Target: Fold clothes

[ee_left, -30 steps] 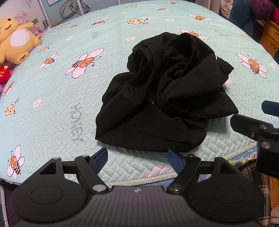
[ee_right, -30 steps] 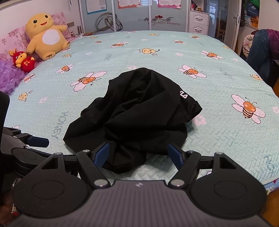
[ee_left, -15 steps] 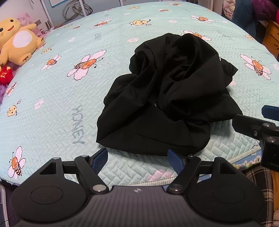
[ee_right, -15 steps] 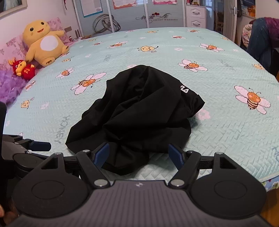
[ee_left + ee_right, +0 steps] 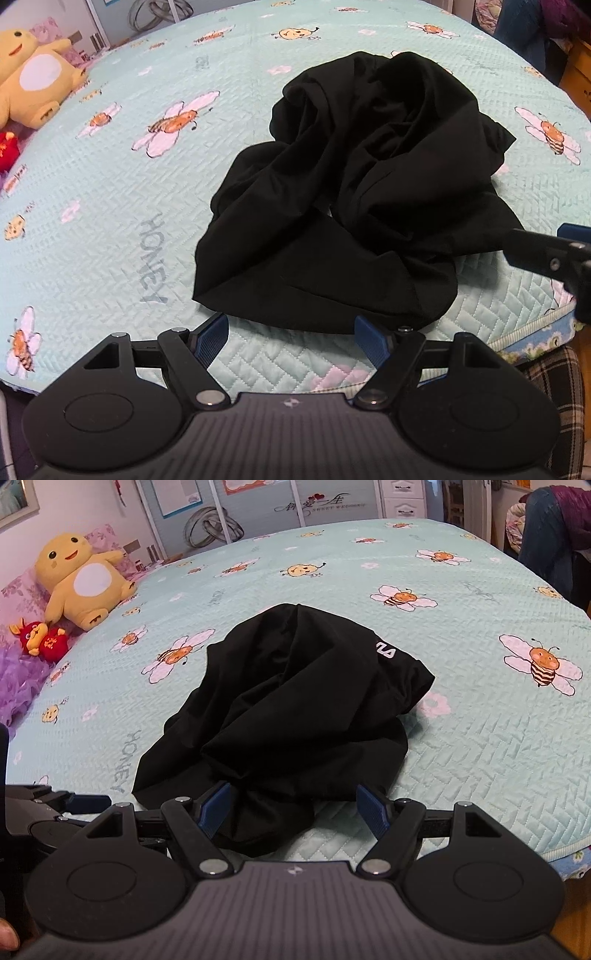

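A: Where is the garment?

B: On the bed, heaped near the edge closest to both grippers. It's crumpled, not folded: black cloth bunched in thick rolls, with a flatter flap spread toward that near edge.

A: And the grippers?

B: The left gripper hangs just short of the garment's near hem, jaws spread wide, nothing between them. The right gripper is the same, wide apart and empty, but its tips already frame the hem; a fold of cloth shows between them. I'd judge the right one nearer.

A: Which way does the garment run?

B: Hard to call. The heap stretches roughly from the near hem away across the bed, leaning to the garment's right side, where a small white logo sits on a band. No clear long axis, and I can't tell top from bottom or find a sleeve or leg.

A: So the coming move?

B: Likely a grasp at the near hem, straight ahead of both grippers, to spread it flat.
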A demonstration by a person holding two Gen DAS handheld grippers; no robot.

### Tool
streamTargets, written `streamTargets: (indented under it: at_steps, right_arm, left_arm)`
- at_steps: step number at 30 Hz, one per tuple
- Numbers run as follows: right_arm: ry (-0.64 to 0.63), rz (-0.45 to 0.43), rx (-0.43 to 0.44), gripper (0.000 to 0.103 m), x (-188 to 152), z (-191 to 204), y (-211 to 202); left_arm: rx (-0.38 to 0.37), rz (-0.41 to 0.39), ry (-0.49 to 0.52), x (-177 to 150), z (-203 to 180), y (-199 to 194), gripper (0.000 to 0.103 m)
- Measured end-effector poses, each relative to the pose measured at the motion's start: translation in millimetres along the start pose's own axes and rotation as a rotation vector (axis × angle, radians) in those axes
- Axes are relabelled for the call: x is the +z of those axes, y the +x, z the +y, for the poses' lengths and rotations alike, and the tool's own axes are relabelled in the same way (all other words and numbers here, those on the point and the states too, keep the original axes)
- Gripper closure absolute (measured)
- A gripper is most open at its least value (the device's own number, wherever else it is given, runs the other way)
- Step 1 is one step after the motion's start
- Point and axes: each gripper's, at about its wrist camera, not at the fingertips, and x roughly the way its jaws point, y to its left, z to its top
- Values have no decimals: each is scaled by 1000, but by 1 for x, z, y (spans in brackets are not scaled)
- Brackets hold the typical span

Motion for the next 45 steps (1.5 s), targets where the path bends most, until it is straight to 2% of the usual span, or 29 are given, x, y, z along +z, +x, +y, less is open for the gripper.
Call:
streamTargets:
  at_steps: [3,6,9,12,19,23,28,35,41,43,45]
  right_arm:
    - [44,-7,26,29,1,-11,3]
    - [82,-43,61,29,0,-23,5]
    - [90,-118,84,29,-2,-32,3]
    - [76,-168,66,29,-1,-38,8]
    - [200,-205,82,28,6,-71,28]
    - [271,-212,94,28,8,-90,39]
    - [317,-219,75,28,11,-106,51]
    - [406,-202,85,28,9,-130,68]
    - [336,-208,74,28,7,-125,71]
    - [333,-217,72,28,8,-126,71]
    - [338,-226,75,28,9,-127,70]
  left_arm:
    - [-28,-24,-2,-1,1,3,25]
    - [-55,-89,11,-3,0,3,25]
    - [-82,-196,17,-7,0,1,25]
    - [-123,-297,31,-11,-1,-1,25]
    - [-137,-398,156,-5,-28,4,25]
    - [-137,-395,209,2,-46,15,25]
    - [-187,-395,222,15,-60,24,25]
    - [-147,-425,303,25,-87,43,25]
    - [-213,-378,261,28,-85,54,34]
    - [-250,-405,214,25,-76,44,32]
    - [-327,-448,131,24,-58,32,25]
